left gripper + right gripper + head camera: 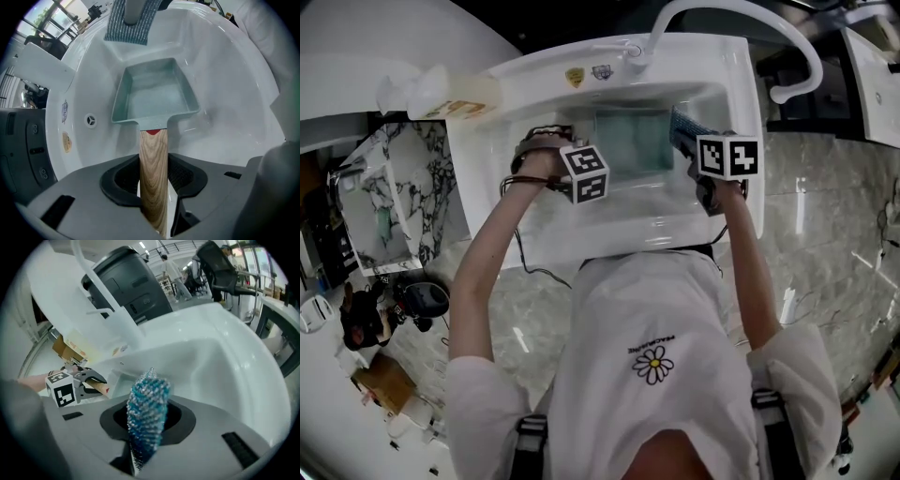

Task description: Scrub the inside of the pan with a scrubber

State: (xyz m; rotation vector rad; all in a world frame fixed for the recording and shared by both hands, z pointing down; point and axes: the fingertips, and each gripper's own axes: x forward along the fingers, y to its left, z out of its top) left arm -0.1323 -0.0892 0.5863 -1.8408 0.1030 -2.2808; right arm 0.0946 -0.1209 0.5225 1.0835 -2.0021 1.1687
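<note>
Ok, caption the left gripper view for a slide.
Left gripper holds the pan by its wooden handle in the sink.

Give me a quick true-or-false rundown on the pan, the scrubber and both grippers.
1. The left gripper grips the pan by its wooden handle. True.
2. The right gripper is empty. False: it holds the blue scrubber.
3. The pan is in the sink. True.
4. The pan is round. False: it is rectangular.
5. The scrubber rests on the pan's floor. False: it hangs past the pan's far rim.
</note>
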